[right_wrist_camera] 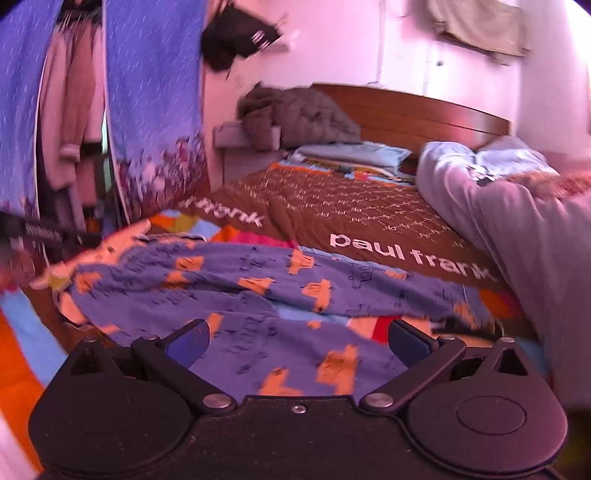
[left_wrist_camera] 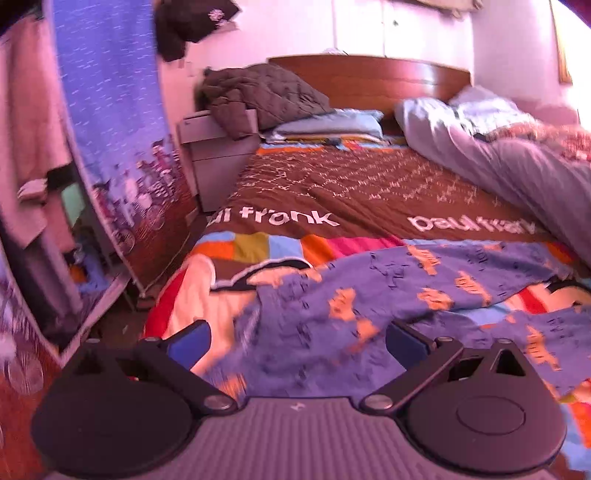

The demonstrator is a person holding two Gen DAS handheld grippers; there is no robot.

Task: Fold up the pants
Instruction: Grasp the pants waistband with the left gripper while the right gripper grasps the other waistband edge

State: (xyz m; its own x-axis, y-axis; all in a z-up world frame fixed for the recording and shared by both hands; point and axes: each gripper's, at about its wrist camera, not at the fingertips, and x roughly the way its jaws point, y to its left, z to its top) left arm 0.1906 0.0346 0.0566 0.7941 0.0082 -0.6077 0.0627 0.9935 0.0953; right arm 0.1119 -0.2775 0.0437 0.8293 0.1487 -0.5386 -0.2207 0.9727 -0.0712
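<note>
Across the foot of the bed, a pair of blue pants [left_wrist_camera: 369, 295] printed with orange shapes lies spread and rumpled on the colourful patchwork bedspread [left_wrist_camera: 258, 243]. In the right wrist view the same pants [right_wrist_camera: 258, 291] stretch sideways across the frame, wrinkled, with one end reaching toward the bed's left edge.

The left gripper [left_wrist_camera: 297, 341] hovers low over the near part of the fabric, its two blue-padded fingers [left_wrist_camera: 190, 341] spread wide apart with cloth showing between them; nothing is clamped. The right gripper [right_wrist_camera: 297, 341] is likewise spread wide above the pants, blue pads [right_wrist_camera: 406, 341] apart and holding nothing. Whether either set of fingertips touches the fabric cannot be told.

Beyond the pants, the brown middle panel of the bedspread carries white "paul frank" lettering [right_wrist_camera: 406, 254]. A grey-lilac duvet [left_wrist_camera: 517, 173] is bunched along the bed's right side, and a pale blue pillow [left_wrist_camera: 332, 125] lies near the wooden headboard [left_wrist_camera: 369, 81]. A brown quilted jacket [left_wrist_camera: 258, 96] is heaped on the grey nightstand [left_wrist_camera: 218, 158] beside the bed. To the left hangs a blue patterned curtain [left_wrist_camera: 110, 110], with pink garments [right_wrist_camera: 70, 103] hanging beside it. A dark garment [right_wrist_camera: 236, 33] hangs on the wall above.
</note>
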